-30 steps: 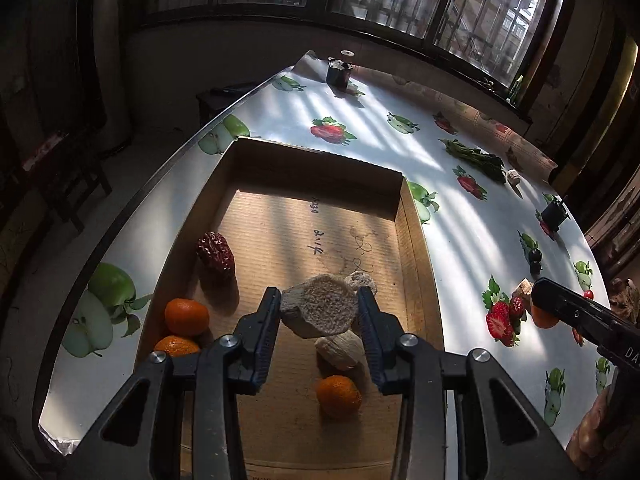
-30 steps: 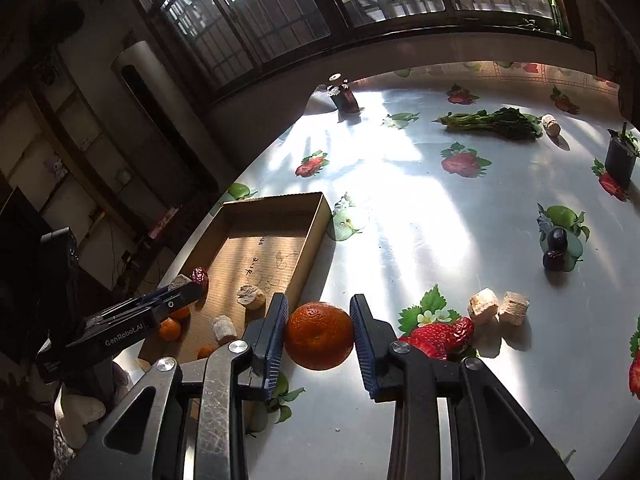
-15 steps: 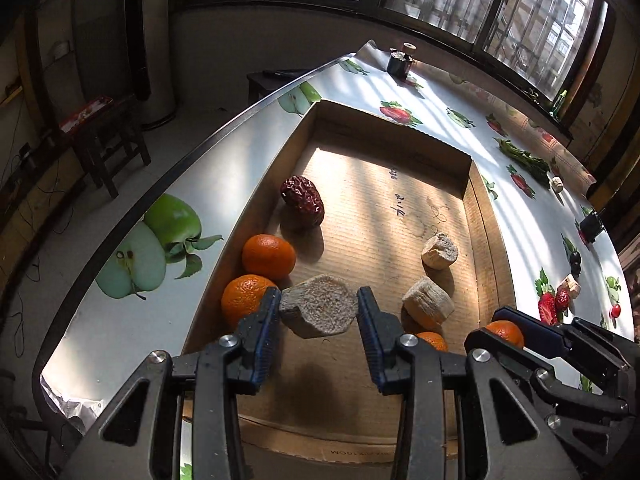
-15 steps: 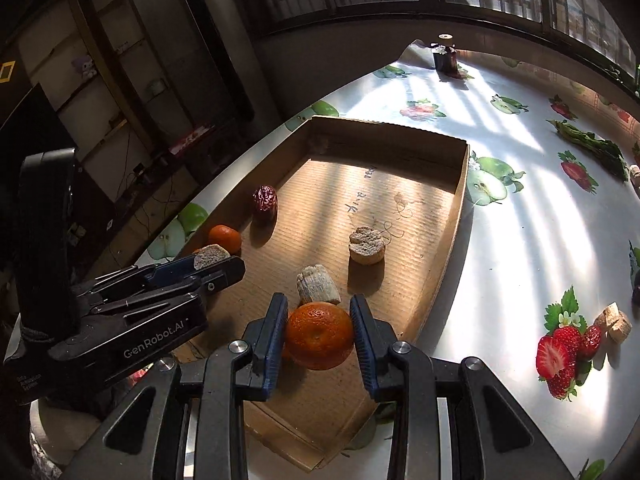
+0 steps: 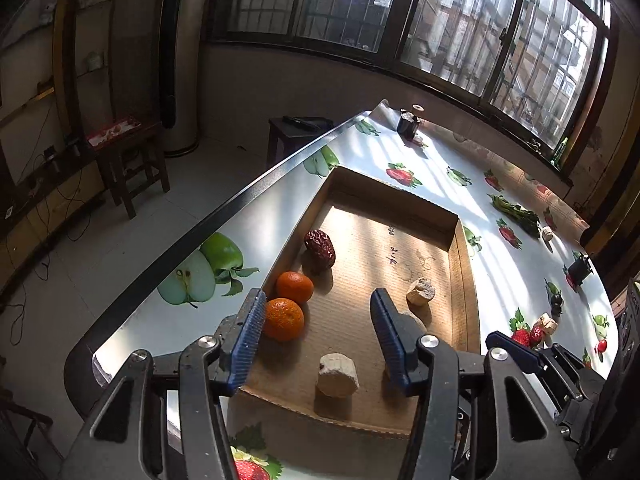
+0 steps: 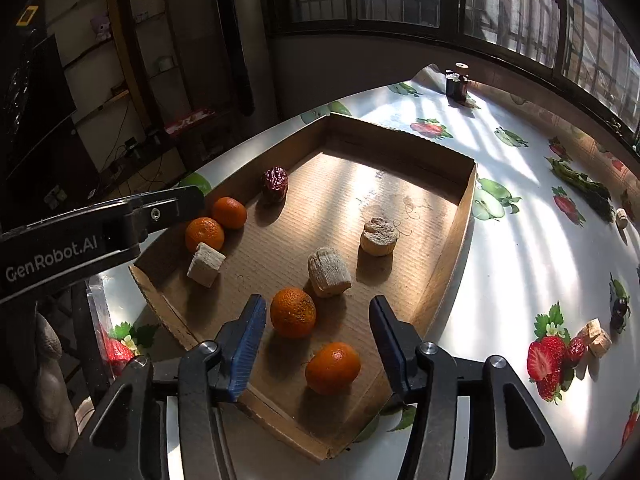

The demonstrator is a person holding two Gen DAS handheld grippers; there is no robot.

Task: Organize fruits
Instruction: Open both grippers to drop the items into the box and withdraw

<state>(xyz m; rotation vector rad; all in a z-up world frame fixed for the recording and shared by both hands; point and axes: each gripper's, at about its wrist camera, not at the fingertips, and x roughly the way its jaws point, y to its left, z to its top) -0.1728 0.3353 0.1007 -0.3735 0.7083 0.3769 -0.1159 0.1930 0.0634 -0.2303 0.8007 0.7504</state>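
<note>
A shallow cardboard box (image 5: 464,280) (image 6: 452,248) lies on the fruit-print table. My left gripper (image 5: 318,320) is opening above its near end, and a pale chunk (image 5: 337,374) lies free on the floor below the jaws. Two oranges (image 5: 283,319) and a red date (image 5: 320,248) sit along the left wall. My right gripper (image 6: 318,320) is opening too. An orange (image 6: 333,367) rests on the floor under it, clear of the pads, beside another orange (image 6: 293,312). Two beige chunks (image 6: 329,272) lie mid-box. The left gripper (image 6: 160,212) reaches in from the left.
Right of the box on the table lie beige chunks (image 6: 596,336), dark berries (image 6: 619,308), a green vegetable (image 6: 580,184) and a small black pot (image 5: 580,268). A dark jar (image 6: 457,82) stands at the far end. The table's left edge (image 5: 224,216) drops to the floor.
Both grippers have opened. The pale chunk has dropped from the left jaws into the box's near left end, and the orange has dropped from the right jaws onto the box floor.
</note>
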